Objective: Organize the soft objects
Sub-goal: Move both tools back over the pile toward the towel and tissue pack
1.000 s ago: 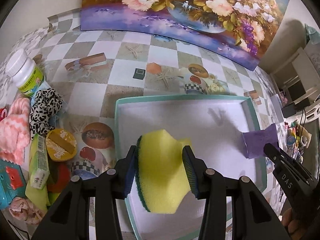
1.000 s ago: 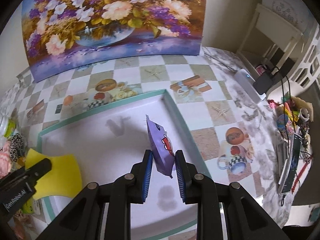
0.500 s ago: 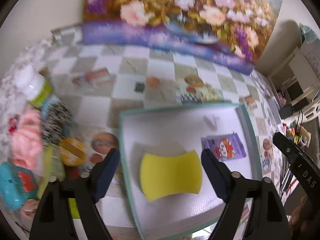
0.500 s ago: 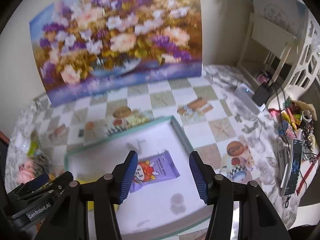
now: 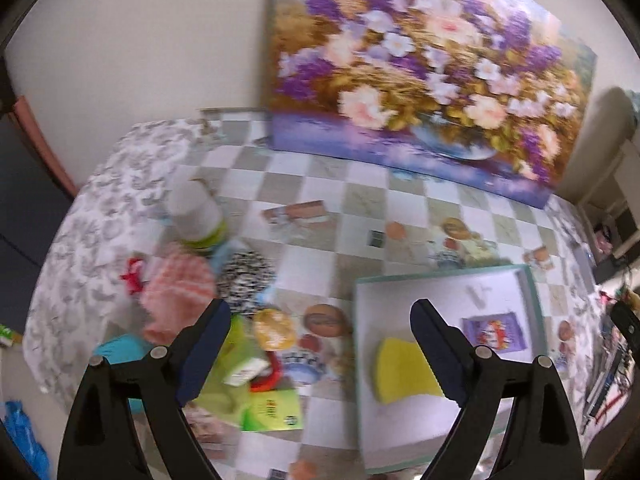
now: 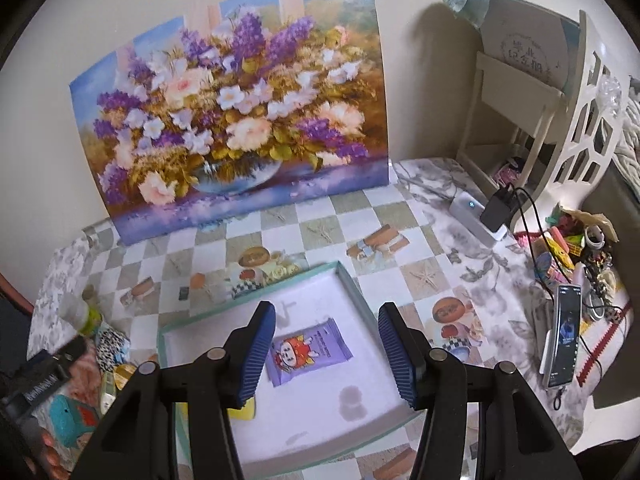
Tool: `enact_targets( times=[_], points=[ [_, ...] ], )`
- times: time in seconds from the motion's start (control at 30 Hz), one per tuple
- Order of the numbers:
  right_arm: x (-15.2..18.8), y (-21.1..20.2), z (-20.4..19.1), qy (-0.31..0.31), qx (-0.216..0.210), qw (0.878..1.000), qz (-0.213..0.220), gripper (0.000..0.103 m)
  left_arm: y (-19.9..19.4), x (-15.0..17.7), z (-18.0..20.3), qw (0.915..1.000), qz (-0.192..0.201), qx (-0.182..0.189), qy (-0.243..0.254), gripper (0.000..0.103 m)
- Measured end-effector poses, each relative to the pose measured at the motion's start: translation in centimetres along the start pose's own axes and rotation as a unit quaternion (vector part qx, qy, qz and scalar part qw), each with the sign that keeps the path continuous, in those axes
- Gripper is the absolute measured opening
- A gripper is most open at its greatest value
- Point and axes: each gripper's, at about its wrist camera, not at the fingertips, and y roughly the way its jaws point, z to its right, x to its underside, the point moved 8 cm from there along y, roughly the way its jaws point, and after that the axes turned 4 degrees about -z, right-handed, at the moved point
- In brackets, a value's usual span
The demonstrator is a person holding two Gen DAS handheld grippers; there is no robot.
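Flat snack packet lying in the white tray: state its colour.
The flat snack packet is purple with a red-and-white cartoon figure; clearest in the right wrist view.

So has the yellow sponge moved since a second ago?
Yes. It was clamped upright in the left gripper above the tray; the yellow sponge lies flat on the tray floor, near its left wall, with the jaws open.

Tray [image 6: 348,278] sits lower centre of the right wrist view, packet [image 6: 308,350] lying flat in it, sponge [image 5: 404,372] in the tray left of the packet. Painting [image 6: 236,120] stands behind at the top. Left of the tray, a pile: bottle [image 5: 196,216] behind, knit cloth [image 5: 178,292] and spotted cloth [image 5: 246,276] just before it
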Motion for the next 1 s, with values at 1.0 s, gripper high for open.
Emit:
enact_targets(
  times=[1.0],
  points=[
    [3.4, 4.3, -9.9, -0.062, -0.031, 0.996, -0.058, 0.088, -1.2, -0.1, -23.1, 0.9767, 0.009, -0.106, -0.186, 0.092]
  ],
)
